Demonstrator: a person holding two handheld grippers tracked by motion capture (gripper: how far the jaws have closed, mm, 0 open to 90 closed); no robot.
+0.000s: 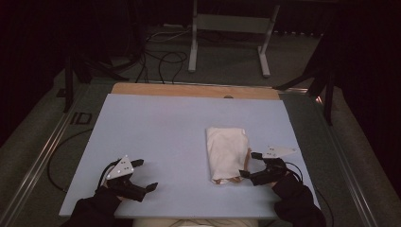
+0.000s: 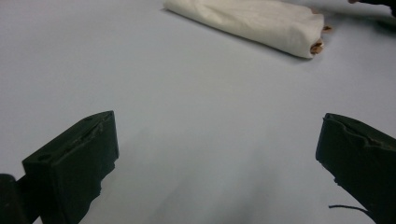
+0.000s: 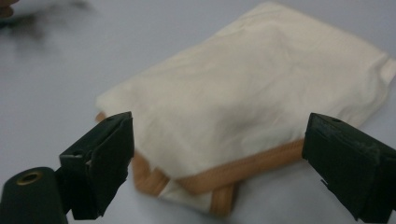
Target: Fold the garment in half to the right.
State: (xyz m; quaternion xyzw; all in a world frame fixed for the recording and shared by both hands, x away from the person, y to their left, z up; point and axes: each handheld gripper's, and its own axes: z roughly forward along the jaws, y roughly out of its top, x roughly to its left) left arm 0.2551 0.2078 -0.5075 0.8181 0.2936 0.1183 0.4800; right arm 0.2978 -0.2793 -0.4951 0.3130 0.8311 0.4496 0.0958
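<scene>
A folded cream cloth bag [image 1: 226,152] lies flat on the pale blue mat [image 1: 165,137] that covers the table, right of centre and toward the person's side, its long axis running away from the person. Tan straps [image 3: 233,175] — the bag's handles, by the look of them — poke out from under its near end, crossing one another in the right gripper view. The right gripper [image 1: 249,164] sits at the bag's near right corner with its jaws spread wide; in the high view one jaw tip lies just beside the bag's right edge and the other at the near end by the straps, though whether either touches the fabric cannot be told. Its own camera shows the two black jaws standing apart on either side of the bag's near end, with nothing pinched between them. The left gripper [image 1: 144,175] rests low over bare mat at the near left, well apart from the bag, its jaws likewise spread and holding nothing — in the left gripper view the bag [image 2: 252,21] shows far off at the top, as a long roll with a bit of tan at its end. Dark sleeves come in at the bottom behind both grippers. Beyond the mat a strip of wooden tabletop [image 1: 189,90] shows at the far edge.
</scene>
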